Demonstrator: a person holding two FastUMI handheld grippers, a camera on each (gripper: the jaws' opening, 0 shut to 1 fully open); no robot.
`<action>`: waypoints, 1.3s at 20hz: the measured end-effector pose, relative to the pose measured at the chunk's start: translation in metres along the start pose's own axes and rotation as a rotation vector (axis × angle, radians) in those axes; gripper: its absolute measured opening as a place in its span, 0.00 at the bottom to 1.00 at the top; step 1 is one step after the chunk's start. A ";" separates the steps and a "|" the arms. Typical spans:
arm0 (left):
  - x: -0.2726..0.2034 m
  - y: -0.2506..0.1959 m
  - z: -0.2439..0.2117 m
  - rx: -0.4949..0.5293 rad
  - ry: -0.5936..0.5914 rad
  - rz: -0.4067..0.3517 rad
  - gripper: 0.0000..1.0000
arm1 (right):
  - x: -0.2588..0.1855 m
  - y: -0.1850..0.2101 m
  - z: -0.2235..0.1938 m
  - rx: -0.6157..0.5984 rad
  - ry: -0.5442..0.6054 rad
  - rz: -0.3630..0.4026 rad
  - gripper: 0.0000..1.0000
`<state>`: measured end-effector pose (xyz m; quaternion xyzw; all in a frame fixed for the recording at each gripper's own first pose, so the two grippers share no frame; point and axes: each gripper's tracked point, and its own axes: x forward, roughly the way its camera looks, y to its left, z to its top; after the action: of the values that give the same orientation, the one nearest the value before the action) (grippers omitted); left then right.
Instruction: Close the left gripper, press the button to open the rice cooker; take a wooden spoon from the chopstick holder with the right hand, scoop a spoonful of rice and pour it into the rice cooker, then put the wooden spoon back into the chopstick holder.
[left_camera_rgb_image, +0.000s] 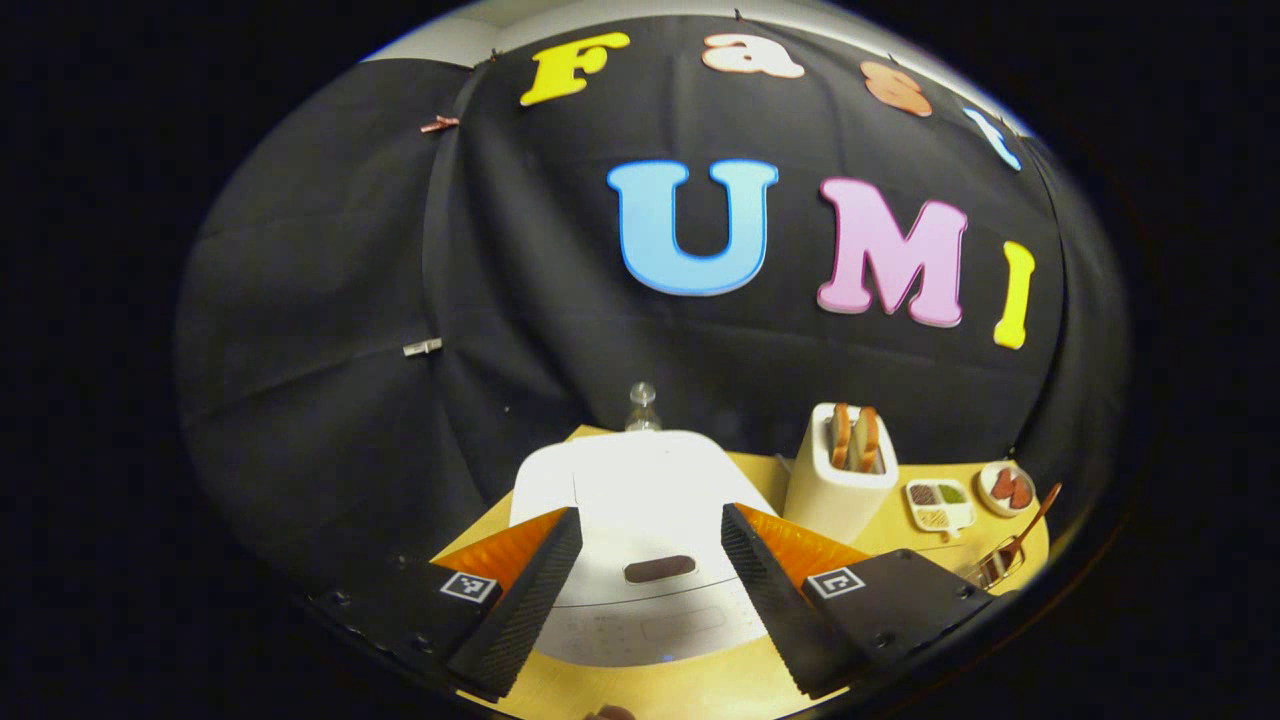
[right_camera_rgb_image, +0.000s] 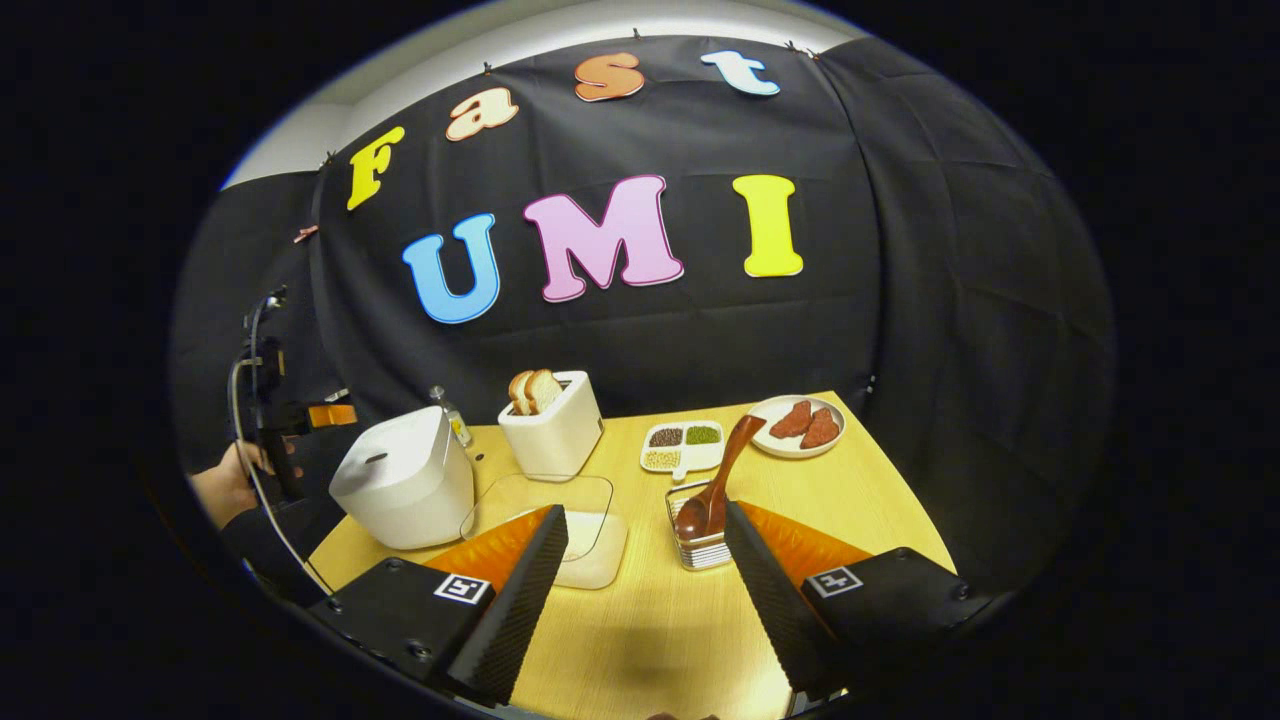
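Standing in chopstick holder (right_camera_rgb_image: 700, 545): wooden spoon (right_camera_rgb_image: 715, 475); rice cooker (right_camera_rgb_image: 405, 480) lidded.

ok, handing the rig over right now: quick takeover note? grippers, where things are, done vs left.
Left gripper: open, hovering above the rice cooker, lid down.
Right gripper: open, empty, above the table, in front of the chopstick holder.
Wooden spoon stands in the holder, bowl end down. Clear container of rice sits between cooker and holder.
Done: nothing yet.
Left: close the left gripper, press the button, take the spoon, scoop rice into the cooker, return the spoon.
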<state>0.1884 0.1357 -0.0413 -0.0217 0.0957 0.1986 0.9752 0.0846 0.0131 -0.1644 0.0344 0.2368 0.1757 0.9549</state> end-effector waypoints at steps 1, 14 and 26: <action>-0.020 -0.002 0.015 -0.004 -0.037 -0.013 0.98 | 0.001 0.002 0.009 -0.002 -0.019 0.002 0.98; -0.190 -0.042 0.017 -0.034 -0.133 -0.236 0.99 | -0.048 0.030 0.087 -0.173 -0.261 -0.053 0.98; -0.186 -0.001 0.003 -0.057 -0.108 -0.227 0.95 | -0.089 0.070 0.059 -0.133 -0.258 -0.113 0.99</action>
<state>0.0211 0.0639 -0.0018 -0.0492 0.0343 0.0902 0.9941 0.0162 0.0486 -0.0631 -0.0199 0.1015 0.1312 0.9860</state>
